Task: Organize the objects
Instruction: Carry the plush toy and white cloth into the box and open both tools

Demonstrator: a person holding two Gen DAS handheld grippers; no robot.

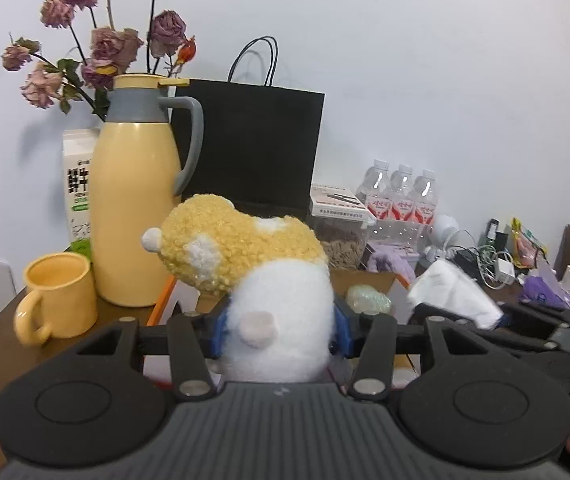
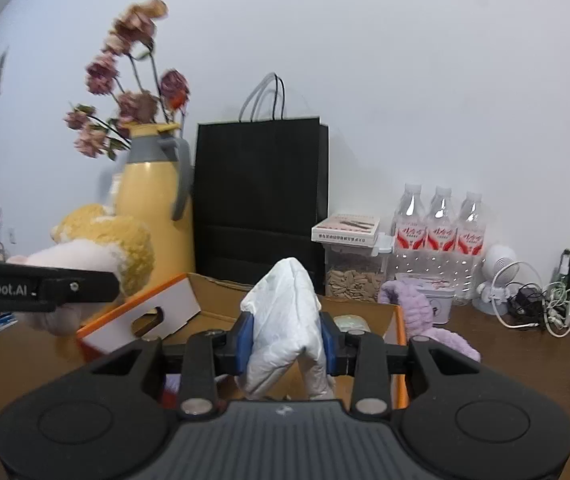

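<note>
One plush toy (image 1: 253, 264), one white plastic bag (image 2: 285, 320), one open cardboard box (image 2: 221, 300). One yellow flask (image 1: 135, 208) and one yellow mug (image 1: 59, 294). One black paper bag (image 1: 249, 144). Three water bottles (image 2: 441, 220). One clear container of seeds (image 2: 355, 272). One milk carton (image 1: 79, 188).

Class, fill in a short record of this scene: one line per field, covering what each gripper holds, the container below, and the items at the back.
left gripper: shut on the plush toy, lifted
right gripper: shut on the white bag, lifted
container: open cardboard box on the table
back left: yellow jug, yellow mug, dried roses
back middle: black paper bag
back right: water bottles
</note>
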